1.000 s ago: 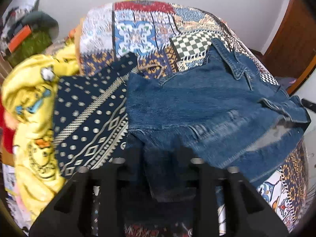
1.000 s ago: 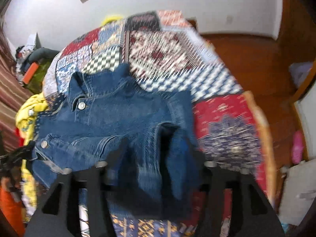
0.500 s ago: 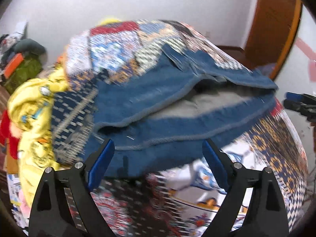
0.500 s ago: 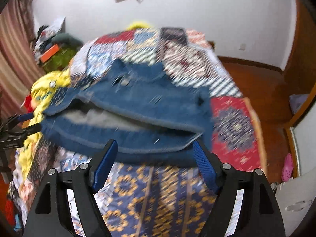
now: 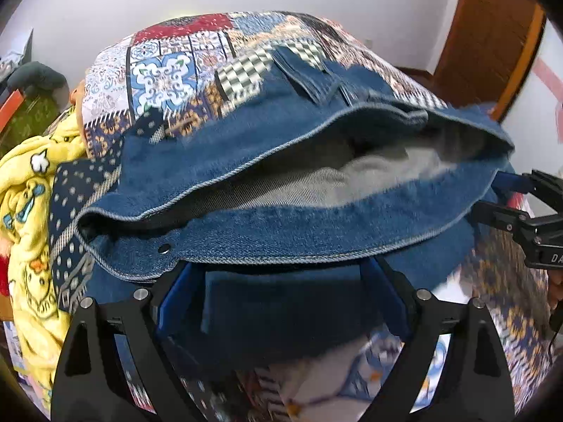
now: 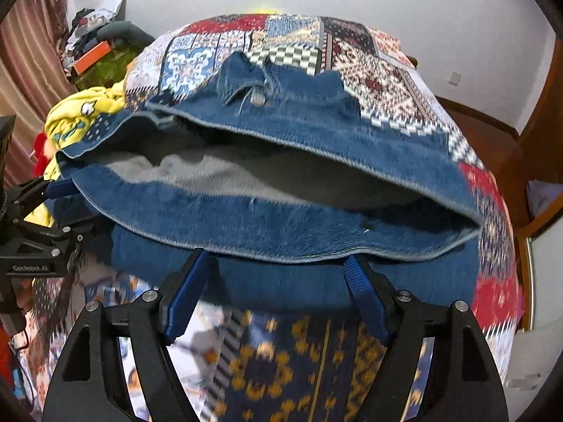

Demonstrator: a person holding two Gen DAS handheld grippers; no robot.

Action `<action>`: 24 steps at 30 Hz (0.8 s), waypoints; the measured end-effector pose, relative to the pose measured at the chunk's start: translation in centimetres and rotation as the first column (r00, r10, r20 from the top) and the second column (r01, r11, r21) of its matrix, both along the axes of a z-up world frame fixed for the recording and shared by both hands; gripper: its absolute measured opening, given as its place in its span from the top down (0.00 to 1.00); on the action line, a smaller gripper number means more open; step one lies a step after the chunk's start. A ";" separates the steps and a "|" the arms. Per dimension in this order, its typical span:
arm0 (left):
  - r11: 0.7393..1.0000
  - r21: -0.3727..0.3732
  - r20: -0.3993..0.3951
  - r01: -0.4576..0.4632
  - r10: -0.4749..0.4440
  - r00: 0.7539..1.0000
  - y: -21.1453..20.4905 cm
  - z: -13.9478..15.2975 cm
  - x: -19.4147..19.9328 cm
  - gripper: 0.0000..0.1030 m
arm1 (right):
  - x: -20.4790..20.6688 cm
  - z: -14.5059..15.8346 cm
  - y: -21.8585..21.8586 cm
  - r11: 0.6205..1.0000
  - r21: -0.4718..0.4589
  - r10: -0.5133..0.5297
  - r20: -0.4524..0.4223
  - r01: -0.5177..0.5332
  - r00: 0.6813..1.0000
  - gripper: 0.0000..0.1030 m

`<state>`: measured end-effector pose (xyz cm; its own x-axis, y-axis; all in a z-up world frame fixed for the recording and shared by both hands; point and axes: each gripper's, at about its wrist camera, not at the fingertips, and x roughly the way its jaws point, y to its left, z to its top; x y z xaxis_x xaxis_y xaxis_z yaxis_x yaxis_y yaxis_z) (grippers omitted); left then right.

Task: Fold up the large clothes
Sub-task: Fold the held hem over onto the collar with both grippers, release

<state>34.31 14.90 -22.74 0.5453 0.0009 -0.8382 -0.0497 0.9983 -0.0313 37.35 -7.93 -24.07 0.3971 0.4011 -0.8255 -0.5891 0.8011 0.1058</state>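
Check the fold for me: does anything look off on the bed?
Yes. The denim jacket isn't lying flat: its folded-over layer gapes, showing the pale inside. Both the left gripper and the right gripper are open, holding nothing.

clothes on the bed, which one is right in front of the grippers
The blue denim jacket, lying folded across the patchwork bedspread. The yellow printed garment and the dark dotted cloth lie off to the side by the bed's edge.
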 end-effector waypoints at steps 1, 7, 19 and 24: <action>1.000 0.009 0.007 -0.002 0.002 1.000 0.4 0.2 0.8 0.12 | 0.6 0.2 0.2 1.000 0.007 0.001 0.000 -0.001 1.000 0.27; 0.989 0.138 0.027 -0.059 0.056 0.998 3.1 0.6 7.5 0.13 | 5.1 1.7 2.3 1.000 0.026 -0.016 0.023 0.015 1.000 0.27; 0.986 0.079 0.120 -0.145 0.135 0.984 7.7 5.3 4.5 0.13 | 6.0 7.0 0.1 0.985 0.125 -0.133 0.140 0.115 0.981 0.25; 0.996 0.022 0.047 -0.087 0.086 0.995 6.4 3.2 1.5 0.13 | 4.5 4.3 0.1 0.994 0.071 -0.092 0.075 0.087 0.993 0.23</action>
<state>35.80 21.32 -19.59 0.5805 0.0698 -0.8113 -0.1351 0.9908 -0.0115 41.85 -7.85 -19.76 0.4956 0.4147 -0.7632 -0.5241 0.8435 0.1180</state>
